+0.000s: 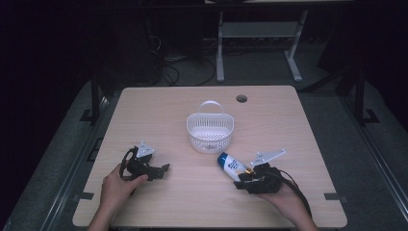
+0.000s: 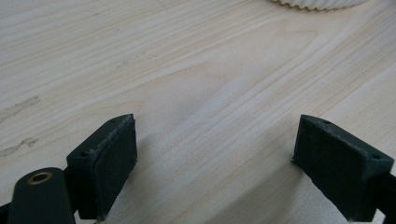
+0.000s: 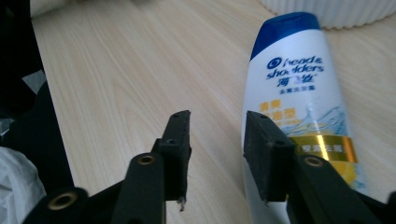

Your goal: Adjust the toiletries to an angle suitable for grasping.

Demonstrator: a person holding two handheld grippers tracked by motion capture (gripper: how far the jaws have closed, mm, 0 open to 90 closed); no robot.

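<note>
A white shampoo bottle with a blue cap lies flat on the wooden table, its cap pointing at a white plastic basket. In the right gripper view the bottle lies just outside the right-hand jaw, partly hidden behind it. My right gripper is open by a narrow gap with bare table between the jaws; in the high view it sits at the bottle's near end. My left gripper rests low at the left, open wide and empty.
The basket has a looped handle, holds nothing, and stands mid-table; its ribbed rim edges into the left gripper view. A round cable hole is at the table's far right. Dark floor and a desk frame lie beyond.
</note>
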